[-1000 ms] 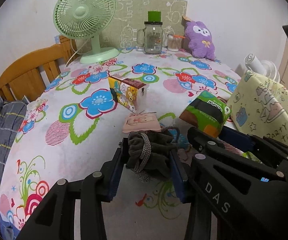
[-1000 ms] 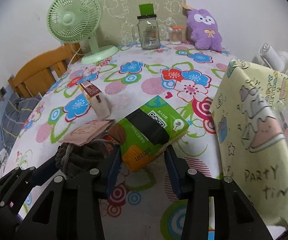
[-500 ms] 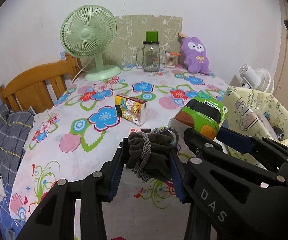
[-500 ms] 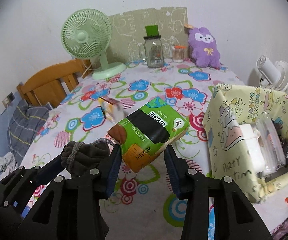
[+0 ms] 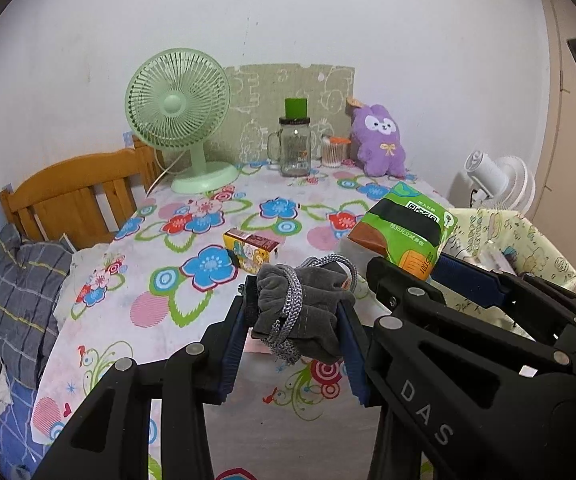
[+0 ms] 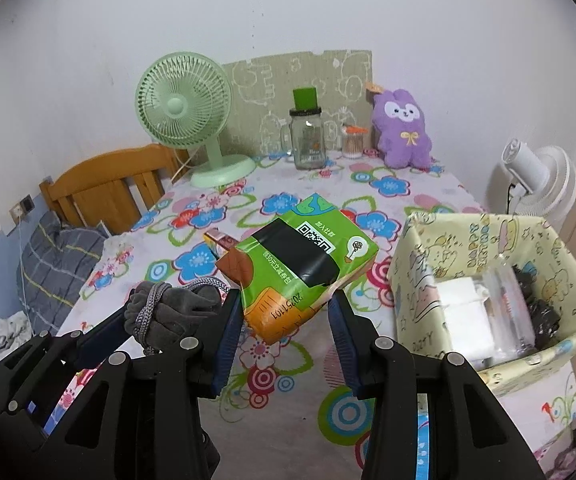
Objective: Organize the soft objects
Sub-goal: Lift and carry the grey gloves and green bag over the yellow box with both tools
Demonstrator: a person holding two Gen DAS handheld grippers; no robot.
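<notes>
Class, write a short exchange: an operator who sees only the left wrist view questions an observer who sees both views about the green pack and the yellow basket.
Operator: Do the right tongs really grip the green pack?
Observer: Yes, both pads press on its orange end.
Operator: What lies inside the yellow basket?
Observer: A white folded item, a clear bag and something dark.

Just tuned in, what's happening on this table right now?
A person holds a gripper in each hand. The left gripper is clamped on a grey pouch; the right gripper is clamped on a green pack. Both are held above the table, beside the yellow bin, which already holds some items.
</notes>
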